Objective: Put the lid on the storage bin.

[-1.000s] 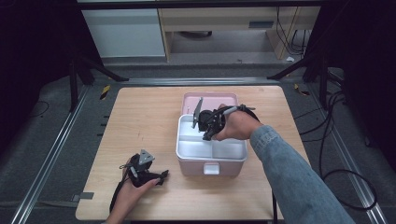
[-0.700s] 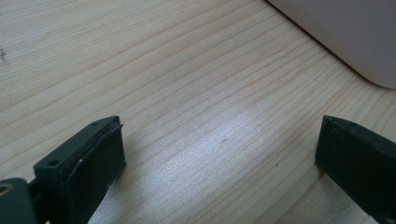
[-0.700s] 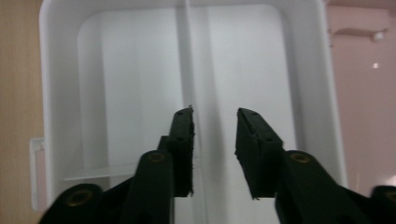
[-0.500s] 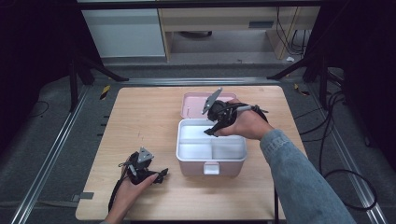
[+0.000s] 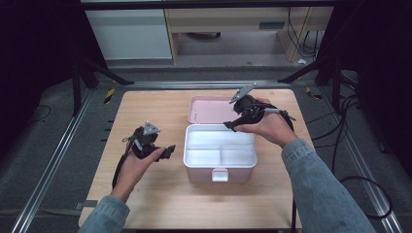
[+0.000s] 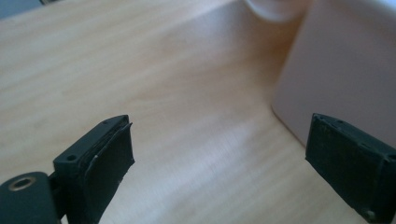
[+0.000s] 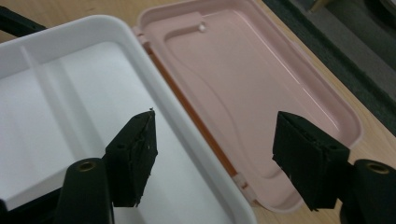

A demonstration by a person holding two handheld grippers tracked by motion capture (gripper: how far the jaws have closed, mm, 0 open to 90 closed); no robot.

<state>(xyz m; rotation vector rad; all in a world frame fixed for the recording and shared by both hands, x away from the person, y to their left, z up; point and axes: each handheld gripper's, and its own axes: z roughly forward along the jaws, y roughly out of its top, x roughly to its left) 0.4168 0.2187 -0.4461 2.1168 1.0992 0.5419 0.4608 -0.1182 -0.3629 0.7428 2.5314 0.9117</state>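
Observation:
A pink lunch box (image 5: 219, 174) stands open in the middle of the wooden table, its white divided inner tray (image 5: 219, 148) bare. Its pink lid (image 5: 209, 109) lies flat behind it, hinged at the back edge (image 7: 205, 135). My right gripper (image 5: 232, 124) hovers over the box's back rim, open, straddling the hinge between tray (image 7: 60, 107) and lid (image 7: 247, 70). My left gripper (image 5: 167, 149) is open just left of the box, low over the table. In the left gripper view its jaws stand wide apart with the box's pink wall (image 6: 345, 70) ahead on the right.
The light wooden table (image 5: 145, 204) has bare room at left and front. Dark floor, metal rails (image 5: 53, 160) and cables (image 5: 350, 131) surround it. A cabinet (image 5: 131, 29) stands beyond the far edge.
My right gripper has lifted out of the tray and drawn back to the hinge edge. The left gripper has shifted slightly toward the box.

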